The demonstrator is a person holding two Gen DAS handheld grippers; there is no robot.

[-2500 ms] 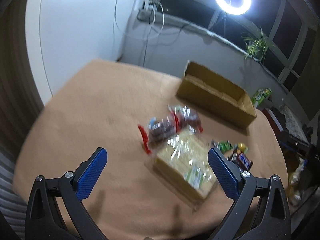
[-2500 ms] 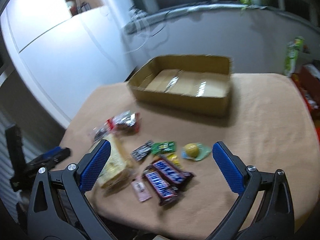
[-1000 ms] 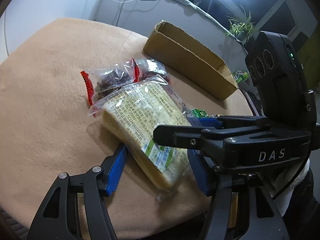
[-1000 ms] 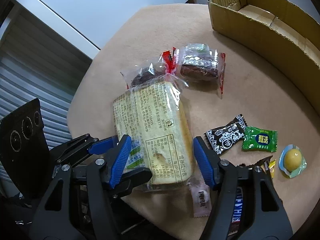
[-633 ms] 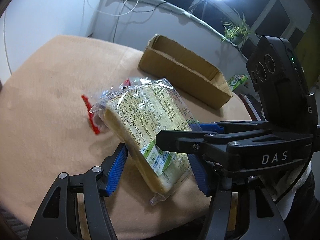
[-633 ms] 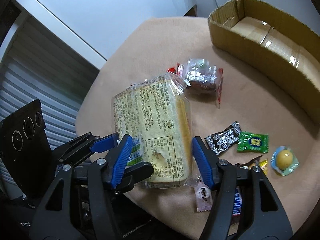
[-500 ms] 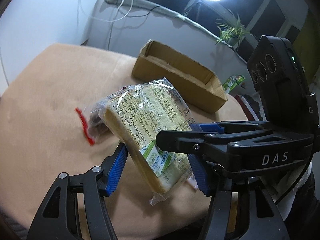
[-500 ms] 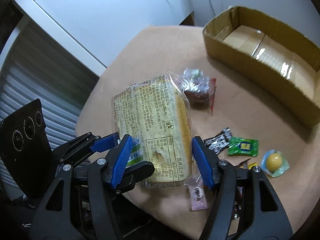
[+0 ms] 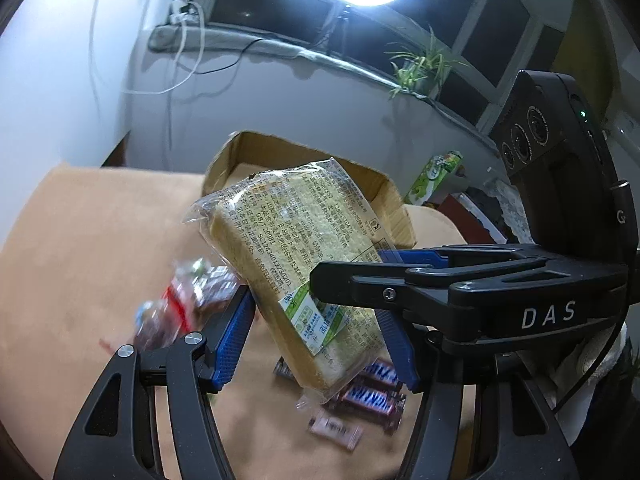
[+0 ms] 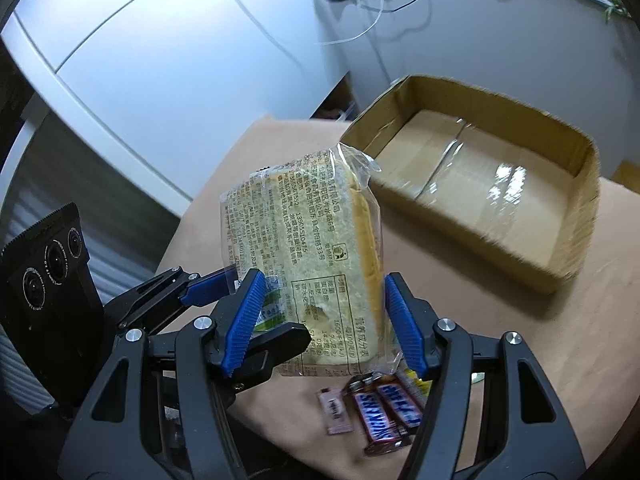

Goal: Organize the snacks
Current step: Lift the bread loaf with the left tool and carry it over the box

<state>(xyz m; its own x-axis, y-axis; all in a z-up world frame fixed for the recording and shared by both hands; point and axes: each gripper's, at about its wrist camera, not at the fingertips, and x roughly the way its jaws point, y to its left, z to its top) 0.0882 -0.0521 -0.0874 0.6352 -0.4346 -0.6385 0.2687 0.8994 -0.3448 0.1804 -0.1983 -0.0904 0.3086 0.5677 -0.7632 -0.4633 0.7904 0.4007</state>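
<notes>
Both grippers clamp the bread pack point(image 10: 304, 264) and hold it in the air above the tan table point(image 10: 500, 332), its near end pinched between the blue pads of the left gripper point(image 9: 316, 332) and the right gripper point(image 10: 324, 320). Beyond it sits the open cardboard box point(image 10: 568, 152). Two Snickers bars point(image 10: 384, 412) and a pink sachet point(image 10: 334, 410) lie below on the table.

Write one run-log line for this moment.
step: carry to box | left gripper: shut on bread | right gripper: shut on bread | bread: off table
</notes>
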